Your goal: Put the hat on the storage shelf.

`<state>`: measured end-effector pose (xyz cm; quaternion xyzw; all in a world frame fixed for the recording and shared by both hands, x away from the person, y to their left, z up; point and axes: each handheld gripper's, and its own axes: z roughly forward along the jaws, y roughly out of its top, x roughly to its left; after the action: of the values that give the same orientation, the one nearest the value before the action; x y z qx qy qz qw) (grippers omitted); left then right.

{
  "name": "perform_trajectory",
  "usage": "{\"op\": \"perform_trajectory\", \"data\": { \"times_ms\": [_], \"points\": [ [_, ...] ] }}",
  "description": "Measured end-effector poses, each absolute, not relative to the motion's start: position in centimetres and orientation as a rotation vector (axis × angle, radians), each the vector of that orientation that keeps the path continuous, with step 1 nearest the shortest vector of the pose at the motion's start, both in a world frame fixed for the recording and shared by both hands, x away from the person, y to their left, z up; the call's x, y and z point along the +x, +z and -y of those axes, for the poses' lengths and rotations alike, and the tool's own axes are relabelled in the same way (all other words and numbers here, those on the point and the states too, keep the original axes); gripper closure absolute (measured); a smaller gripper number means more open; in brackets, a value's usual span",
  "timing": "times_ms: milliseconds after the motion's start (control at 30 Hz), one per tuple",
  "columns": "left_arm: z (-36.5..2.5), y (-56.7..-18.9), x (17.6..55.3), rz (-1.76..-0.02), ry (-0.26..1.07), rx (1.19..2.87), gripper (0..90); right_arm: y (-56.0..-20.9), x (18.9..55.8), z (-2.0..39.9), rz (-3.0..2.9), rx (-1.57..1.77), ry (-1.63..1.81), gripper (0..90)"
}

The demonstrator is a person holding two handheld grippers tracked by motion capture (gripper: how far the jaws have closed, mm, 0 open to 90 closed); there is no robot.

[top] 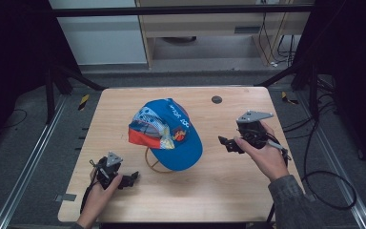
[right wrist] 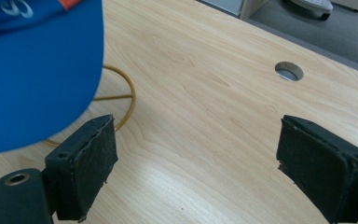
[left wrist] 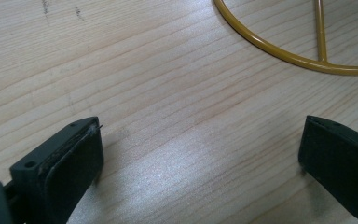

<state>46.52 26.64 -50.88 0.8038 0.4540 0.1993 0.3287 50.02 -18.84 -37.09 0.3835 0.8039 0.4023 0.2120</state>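
One cap (top: 169, 133) sits near the middle of the wooden counter (top: 228, 191), perched on one yellow wire stand (top: 153, 164) whose ring base rests flat on the wood. The cap's blue brim (top: 181, 152) points toward roughly five o'clock in the high view, toward the person's side and slightly to the right, so its long axis runs from about eleven o'clock at the crown down to five o'clock at the brim edge; the crown carries red, white and light-blue panels on its nine o'clock side. There are two grippers in play. The left gripper (top: 131, 179) lies low at about seven o'clock from the cap, near the counter's front-left corner, held in the left hand (top: 100, 191); in the left gripper view its two black jaws stand wide apart with only bare wood between them and the stand's yellow ring (left wrist: 279, 51) ahead at one o'clock, so it is released. The right gripper (top: 225, 142) hovers at three o'clock from the cap, just off the brim, carried by the right hand (top: 267, 155); in the right gripper view its jaws gape with nothing between them, the blue brim (right wrist: 37, 74) looming at ten o'clock, untouched. One round hole (top: 216, 99) marks the counter at one o'clock from the cap.
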Motion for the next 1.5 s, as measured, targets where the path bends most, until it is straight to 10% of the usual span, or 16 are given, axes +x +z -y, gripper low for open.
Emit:
{"op": "perform_trajectory", "data": {
  "times_ms": [1500],
  "points": [
    [-26.6, -50.9, 46.5, -1.191, 0.523, 2.102, 0.0, -46.3, 49.3, 20.5, -2.181, 1.153, 1.031, 12.5]
  ]
}}
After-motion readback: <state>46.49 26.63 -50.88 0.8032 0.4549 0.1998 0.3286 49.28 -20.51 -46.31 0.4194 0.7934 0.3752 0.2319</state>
